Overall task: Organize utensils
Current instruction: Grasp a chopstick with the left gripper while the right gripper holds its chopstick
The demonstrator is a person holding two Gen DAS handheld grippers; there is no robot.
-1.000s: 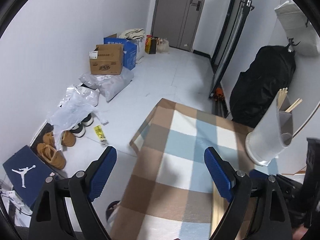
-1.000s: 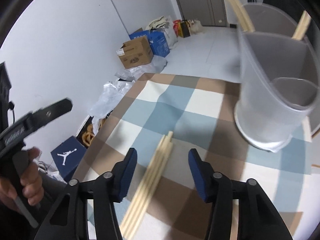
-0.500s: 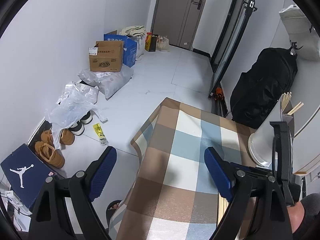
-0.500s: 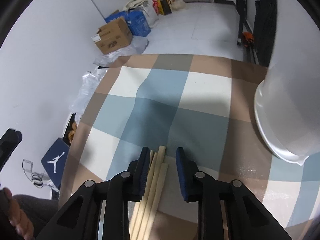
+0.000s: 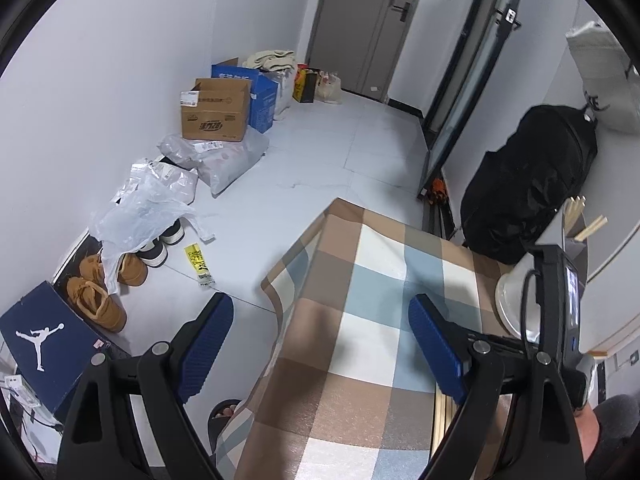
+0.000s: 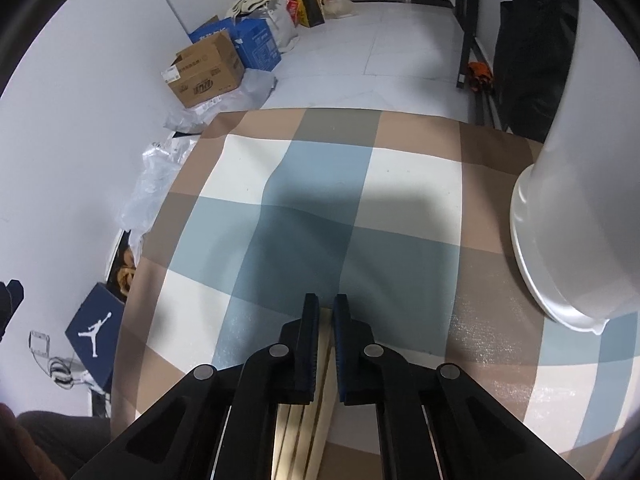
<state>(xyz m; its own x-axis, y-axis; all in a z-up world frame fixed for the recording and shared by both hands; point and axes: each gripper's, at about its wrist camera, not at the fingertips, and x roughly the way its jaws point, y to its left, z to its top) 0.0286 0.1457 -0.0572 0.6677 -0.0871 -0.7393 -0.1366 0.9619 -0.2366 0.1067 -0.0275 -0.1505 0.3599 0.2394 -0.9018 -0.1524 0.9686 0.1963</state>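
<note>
The right gripper (image 6: 326,312) has dropped toward the blue, cream and tan checked tablecloth (image 6: 304,216), and its blue-padded jaws, wide apart a second ago, have now pinched shut on the bundle of pale wooden chopsticks (image 6: 323,360). The tall white plastic utensil holder (image 6: 576,240) has slid out to the right edge of its view.

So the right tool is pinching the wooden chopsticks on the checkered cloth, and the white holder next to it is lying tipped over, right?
Not quite. The right tool is shut on the wooden chopsticks on the checkered cloth, but the white holder isn't tipped over. It stands upright on its base beside them. The right wrist view shows this.
</note>
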